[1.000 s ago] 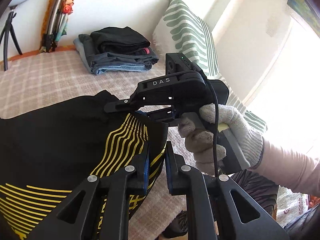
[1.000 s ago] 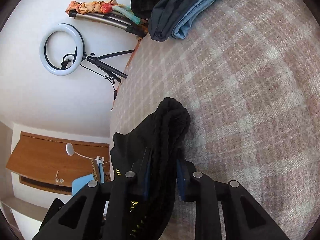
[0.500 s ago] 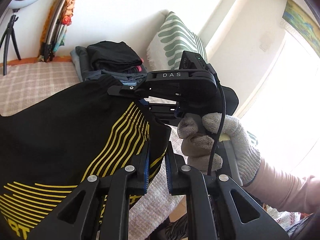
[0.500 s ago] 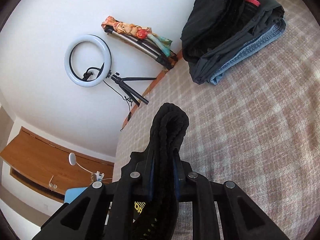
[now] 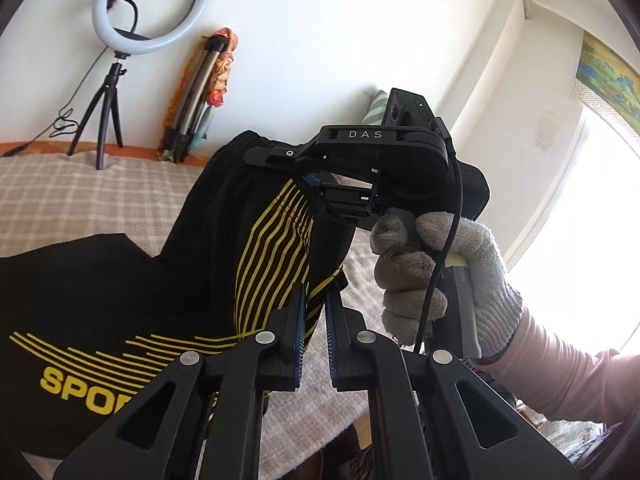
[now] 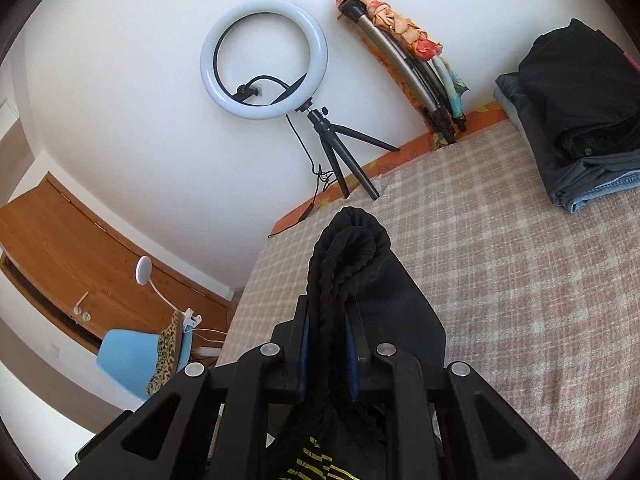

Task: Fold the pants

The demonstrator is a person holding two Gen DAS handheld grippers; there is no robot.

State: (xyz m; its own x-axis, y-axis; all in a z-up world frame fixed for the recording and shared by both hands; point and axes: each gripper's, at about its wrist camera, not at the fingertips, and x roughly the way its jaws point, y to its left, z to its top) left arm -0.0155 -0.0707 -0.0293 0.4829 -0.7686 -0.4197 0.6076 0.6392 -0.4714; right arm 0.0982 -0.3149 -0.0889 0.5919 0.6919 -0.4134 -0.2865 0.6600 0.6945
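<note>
The left gripper point(image 5: 316, 328) has its jaws closing on a thin edge of the black pants point(image 5: 132, 280), with the yellow-striped cloth pinched between the pads. The right gripper point(image 6: 327, 356) has its jaws clamped on the bunched, ribbed waistband of the pants point(image 6: 348, 264), which bulges out ahead of the fingertips. In the left wrist view the right gripper point(image 5: 316, 180) sits ahead of and above the left jaws, held by a gloved hand point(image 5: 436, 264), with the cloth stretched between the two grips.

From there the pants hang down and away to the left of the left jaws, draping toward the checked bed cover point(image 5: 80, 200). Their long axis seems to run from the raised waistband down toward the printed lettering.

The fabric looks light, soft and limp, so it will likely sag wherever it is unsupported. The thick waistband and seamed edges are probably the surest places to grip. A stack of folded clothes point(image 6: 580, 120) lies well beyond the right jaws.
</note>
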